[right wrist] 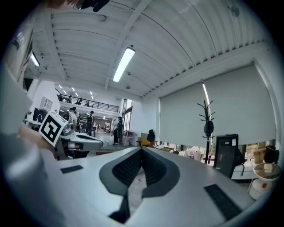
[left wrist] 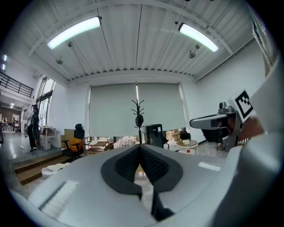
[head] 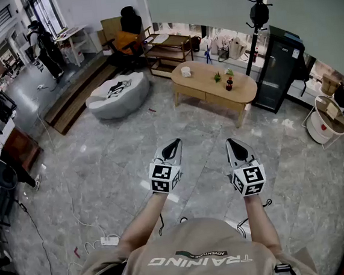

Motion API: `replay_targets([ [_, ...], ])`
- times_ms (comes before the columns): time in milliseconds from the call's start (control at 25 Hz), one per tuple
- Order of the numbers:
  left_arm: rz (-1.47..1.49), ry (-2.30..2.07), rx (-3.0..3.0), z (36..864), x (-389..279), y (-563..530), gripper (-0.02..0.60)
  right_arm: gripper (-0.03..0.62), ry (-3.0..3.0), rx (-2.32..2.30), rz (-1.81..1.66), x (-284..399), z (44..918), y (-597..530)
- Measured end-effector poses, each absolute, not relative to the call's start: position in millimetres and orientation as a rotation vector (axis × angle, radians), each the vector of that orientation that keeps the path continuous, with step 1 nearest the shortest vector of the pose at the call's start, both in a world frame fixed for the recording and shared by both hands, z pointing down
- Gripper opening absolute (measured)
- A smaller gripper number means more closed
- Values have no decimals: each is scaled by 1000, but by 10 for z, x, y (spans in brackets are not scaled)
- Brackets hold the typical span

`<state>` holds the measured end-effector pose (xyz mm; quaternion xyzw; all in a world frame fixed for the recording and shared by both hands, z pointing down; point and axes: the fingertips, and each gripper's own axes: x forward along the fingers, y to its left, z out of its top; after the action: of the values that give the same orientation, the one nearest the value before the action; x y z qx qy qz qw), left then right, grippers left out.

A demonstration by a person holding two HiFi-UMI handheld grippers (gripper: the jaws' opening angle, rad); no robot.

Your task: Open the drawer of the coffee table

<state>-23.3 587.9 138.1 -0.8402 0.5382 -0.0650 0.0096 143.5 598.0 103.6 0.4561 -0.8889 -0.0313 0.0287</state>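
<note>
Left claw (head: 174, 143) clenched empty; right claw (head: 232, 142) seemingly likewise, both well apart from coffee table (head: 206, 79).

Left hand-held gripper (head: 174, 143) closed, right hand-held gripper (head: 231, 142) closed, both empty, held level

Coffee table (head: 216, 88) is parked at 12 o'clock, with a cup (head: 185, 71) and bottle (head: 229, 85) set on it. A pouf (head: 119, 94) is plonked at 11, and a coat stand (head: 259, 10) is tucked behind the table at 1.
</note>
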Motion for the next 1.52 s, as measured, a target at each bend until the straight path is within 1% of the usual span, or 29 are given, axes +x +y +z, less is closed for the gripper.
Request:
replay_targets([
  [720, -256, 1743, -2708, 1818, -511, 5813, -8, 6, -2723, 1424, -9, 1302, 1327, 5872],
  [1120, -310, 1716, -2765, 2124, -834, 5723, -8, 6, -2663, 1435, 91, 1039, 1696, 5828],
  [1280, -330, 1706, -2777, 2211, -987, 5584, -8, 6, -2639, 1469, 98, 956, 1738, 5723],
  [1520, -327, 1719, -2787, 2312, -1003, 5360, -8, 6, -2619, 1456, 118, 993, 1836, 5444],
])
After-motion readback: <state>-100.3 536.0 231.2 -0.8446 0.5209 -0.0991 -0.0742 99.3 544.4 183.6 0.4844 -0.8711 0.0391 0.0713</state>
